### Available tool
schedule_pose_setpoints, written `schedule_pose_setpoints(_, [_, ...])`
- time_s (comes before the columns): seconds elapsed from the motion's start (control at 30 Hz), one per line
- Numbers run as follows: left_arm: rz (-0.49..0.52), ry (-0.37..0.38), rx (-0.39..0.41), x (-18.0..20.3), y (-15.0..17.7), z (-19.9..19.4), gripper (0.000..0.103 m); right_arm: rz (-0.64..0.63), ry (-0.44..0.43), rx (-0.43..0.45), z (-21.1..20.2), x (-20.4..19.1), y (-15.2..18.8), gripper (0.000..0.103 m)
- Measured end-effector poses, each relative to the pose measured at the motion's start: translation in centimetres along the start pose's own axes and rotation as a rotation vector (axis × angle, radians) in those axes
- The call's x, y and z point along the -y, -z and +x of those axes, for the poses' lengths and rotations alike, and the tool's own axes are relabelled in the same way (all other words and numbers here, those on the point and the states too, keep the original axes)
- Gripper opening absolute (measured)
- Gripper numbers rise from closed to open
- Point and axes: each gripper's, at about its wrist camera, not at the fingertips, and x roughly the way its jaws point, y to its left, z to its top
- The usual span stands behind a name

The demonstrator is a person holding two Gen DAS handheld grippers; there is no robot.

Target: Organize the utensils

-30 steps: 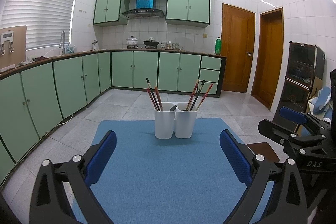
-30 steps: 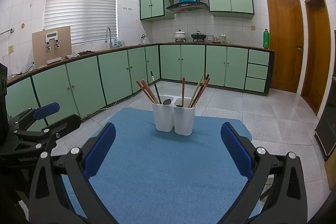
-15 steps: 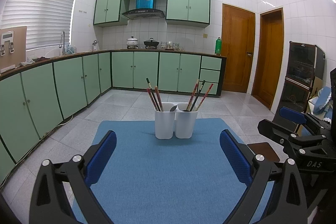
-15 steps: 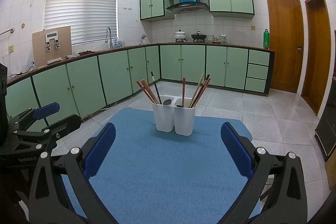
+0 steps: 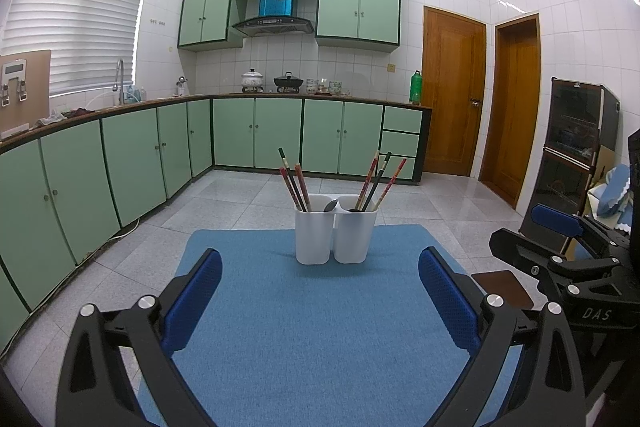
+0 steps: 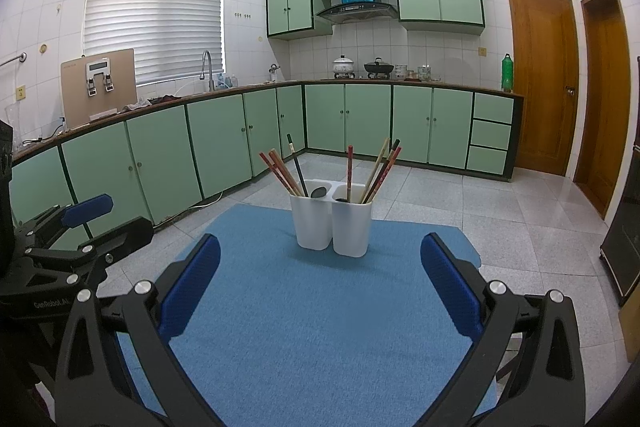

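Note:
Two white utensil cups stand side by side at the far end of a blue mat [image 5: 320,327]. The left cup [image 5: 314,237] holds several chopsticks [image 5: 294,183] and a spoon [image 5: 331,205]. The right cup [image 5: 355,237] holds several chopsticks [image 5: 378,181] and a dark spoon. Both cups also show in the right wrist view, the left cup [image 6: 311,223] and the right cup [image 6: 352,229]. My left gripper [image 5: 320,267] is open and empty, short of the cups. My right gripper [image 6: 320,251] is open and empty, also short of them.
The mat lies on a small table over a tiled floor. The right gripper's body [image 5: 560,267] shows at the right of the left wrist view; the left one [image 6: 60,247] at the left of the right wrist view. Green cabinets [image 5: 260,135] line the far walls.

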Motion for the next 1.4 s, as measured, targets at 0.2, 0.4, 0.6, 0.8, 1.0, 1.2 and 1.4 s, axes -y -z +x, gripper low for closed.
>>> schedule_pose_setpoints(0.2, [0.000,0.001,0.000,-0.03,0.05,-0.12,0.097,0.000,0.000,0.001,0.00,-0.03,-0.02,0.097])
schedule_pose_setpoints(0.4, [0.000,0.000,-0.002,-0.04,0.04,-0.10,0.097,0.000,0.001,-0.001,0.01,-0.01,-0.04,0.097])
schedule_pose_setpoints(0.6, [0.001,0.000,-0.002,-0.04,0.04,-0.06,0.097,-0.002,0.001,-0.002,0.21,0.04,0.03,0.097])
schedule_pose_setpoints(0.8, [0.001,0.001,-0.004,-0.09,0.12,-0.13,0.097,0.000,0.002,-0.003,0.25,0.03,0.09,0.097])
schedule_pose_setpoints(1.0, [-0.001,0.003,-0.001,0.00,0.05,-0.12,0.097,0.003,0.003,-0.006,0.51,0.24,0.41,0.097])
schedule_pose_setpoints(1.2, [0.001,0.006,-0.002,0.10,0.00,0.03,0.097,0.003,0.004,-0.008,0.61,0.38,0.54,0.097])
schedule_pose_setpoints(1.4, [-0.002,0.004,-0.007,0.21,-0.11,0.15,0.097,0.004,0.004,-0.009,0.61,0.50,0.56,0.097])
